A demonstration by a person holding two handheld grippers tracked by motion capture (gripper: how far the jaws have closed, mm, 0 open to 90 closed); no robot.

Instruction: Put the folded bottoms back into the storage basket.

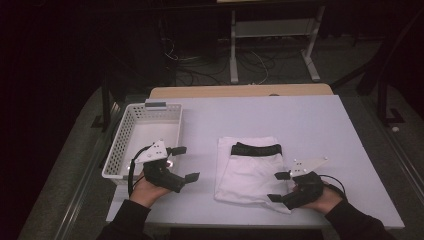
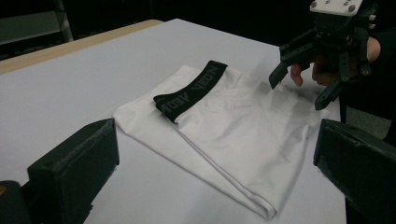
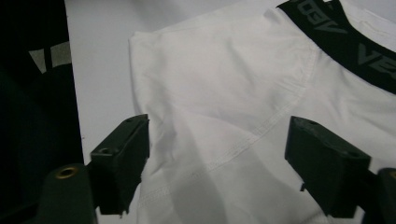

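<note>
High view: folded white underwear [image 1: 247, 167] lies under the right tool's [image 1: 278, 186] wide, empty jaws.

Both forearms in dark sleeves enter from the near edge, each hand gripping a black tool. The left tool [image 1: 185, 163] points toward the right with its jaws spread wide and nothing between them. The right tool [image 1: 278, 186] points leftward, its jaws apart, with no pad pressing on anything.
</note>
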